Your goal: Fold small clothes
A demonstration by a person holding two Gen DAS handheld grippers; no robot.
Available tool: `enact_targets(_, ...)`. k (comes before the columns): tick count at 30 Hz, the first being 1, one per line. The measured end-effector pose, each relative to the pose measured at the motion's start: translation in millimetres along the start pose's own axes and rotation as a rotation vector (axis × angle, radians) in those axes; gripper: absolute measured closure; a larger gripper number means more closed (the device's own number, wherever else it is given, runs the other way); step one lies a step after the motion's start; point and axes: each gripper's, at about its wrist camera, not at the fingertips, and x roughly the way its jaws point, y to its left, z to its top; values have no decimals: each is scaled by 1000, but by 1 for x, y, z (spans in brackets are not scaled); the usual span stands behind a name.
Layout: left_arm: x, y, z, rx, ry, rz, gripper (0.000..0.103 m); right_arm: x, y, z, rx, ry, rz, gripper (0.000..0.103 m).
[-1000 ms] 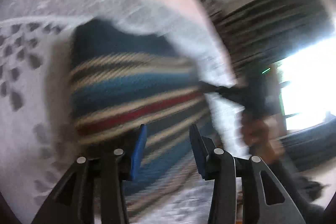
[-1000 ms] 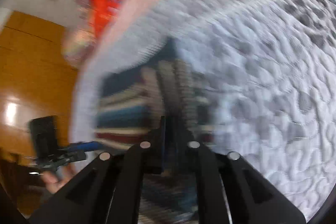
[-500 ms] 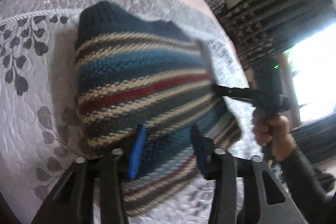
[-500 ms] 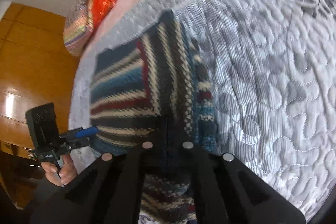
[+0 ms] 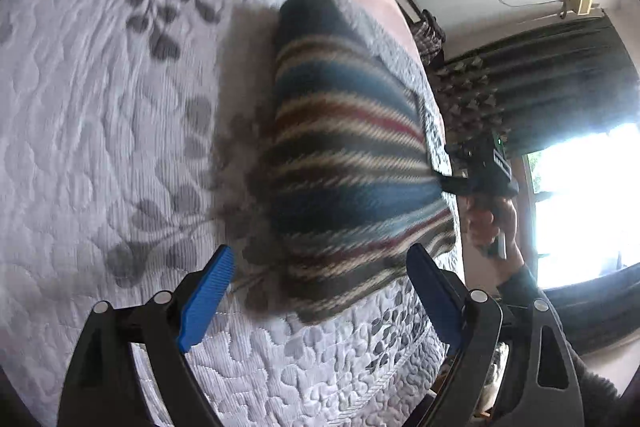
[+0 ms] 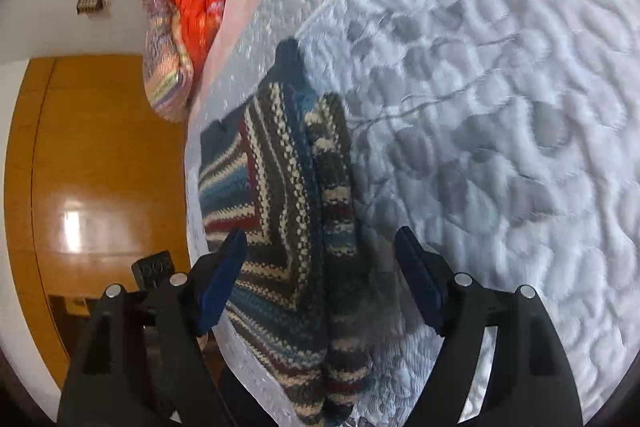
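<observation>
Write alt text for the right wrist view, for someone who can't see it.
A folded striped knit garment lies on a grey quilted bedspread, between the open blue-padded fingers of the right gripper. Pink bedding and an orange wooden wardrobe show behind.

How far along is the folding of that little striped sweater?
The striped sweater already lies folded over itself on the grey quilt. Nothing is in hand: the left claw and right claw are both open above it. Possibly a final fold or tidy-up remains.

striped knit garment (image 5: 352,187) — motion-blurred in left view | its near end (image 6: 320,403) — cut off by frame edge
</observation>
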Motion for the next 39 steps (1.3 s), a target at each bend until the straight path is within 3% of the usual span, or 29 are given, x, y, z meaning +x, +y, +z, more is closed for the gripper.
enact_targets(7, 38, 13, 9, -62, 17, -132, 15, 21, 12, 22, -29, 34, 9, 25)
enact_targets(14, 65, 14, 19, -70, 29, -215, 15, 38, 21, 34, -59, 43, 51, 20)
enact_targets(17, 72, 10, 21, -50, 43, -209, 15, 54, 31, 39, -69, 83, 103, 25)
enact_targets(23, 78, 7, 22, -25, 69, -184, 15, 81, 51, 43, -108, 93, 102, 21)
enact_targets(25, 78, 5, 20, -23, 72, -166, 15, 83, 53, 43, -110, 83, 83, 28)
enact_targets(26, 77, 4, 20, -27, 68, -155, 16, 82, 52, 43, -108, 79, 77, 38)
enact_targets(27, 75, 1, 20, -28, 62, -136, 23, 81, 49, 42, -104, 76, 77, 46)
enact_targets(30, 76, -5, 18, -22, 57, -97, 34, 78, 50, 40, -112, 54, 73, 53)
enact_targets(39, 63, -10, 20, 9, 52, -37, 45, 71, 63, 32, -113, -8, 67, 59)
